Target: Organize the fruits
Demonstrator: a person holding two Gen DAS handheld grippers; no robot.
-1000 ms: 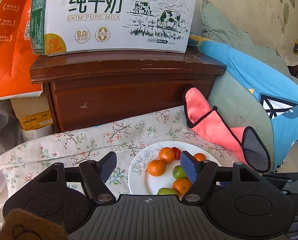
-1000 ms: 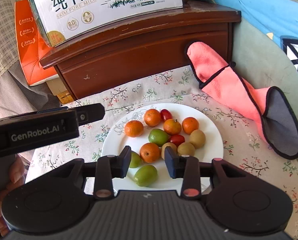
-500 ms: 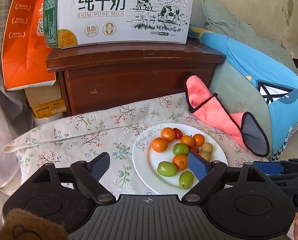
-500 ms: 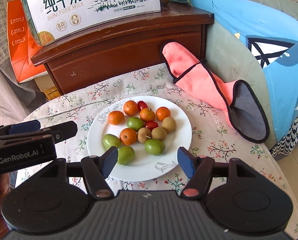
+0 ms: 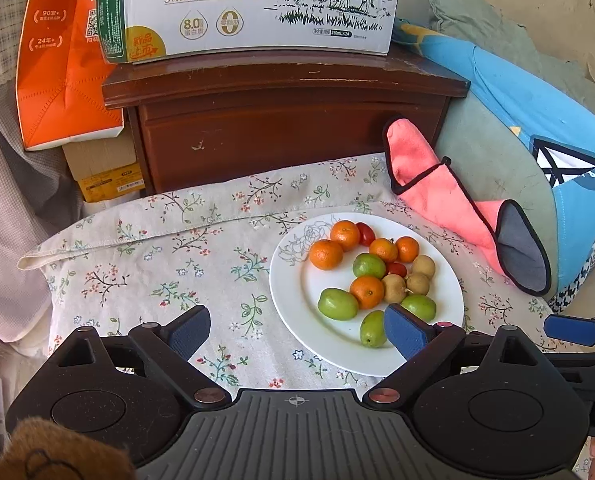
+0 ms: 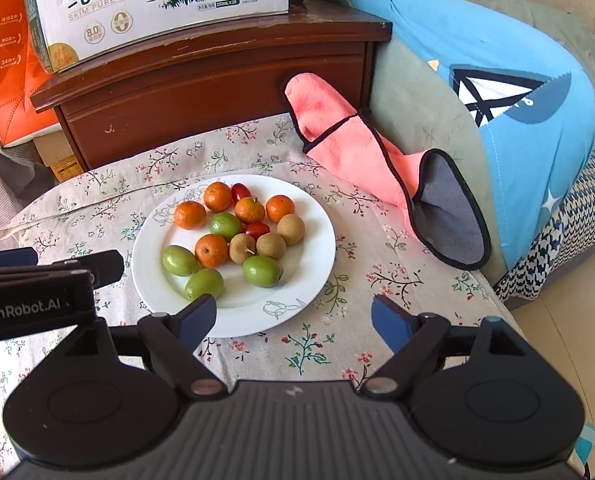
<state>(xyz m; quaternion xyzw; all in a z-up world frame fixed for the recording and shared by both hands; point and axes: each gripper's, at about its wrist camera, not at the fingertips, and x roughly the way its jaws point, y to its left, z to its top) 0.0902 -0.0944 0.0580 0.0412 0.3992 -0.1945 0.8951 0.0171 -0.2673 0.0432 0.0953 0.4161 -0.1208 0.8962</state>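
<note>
On the white plate (image 6: 305,280): five oranges (image 6: 211,250), four green fruits (image 6: 262,271), three brown longans (image 6: 271,246), two red cherry tomatoes (image 6: 257,229), fourteen pieces in all. Oranges mostly toward 11 o'clock, green fruits toward 7, longans toward 3. Elsewhere, one pink cloth (image 6: 349,148) and one milk carton (image 6: 157,0).

Glossy plate (image 6: 313,276), cloth tablecloth (image 6: 337,344), wooden cabinet (image 6: 217,92)
</note>
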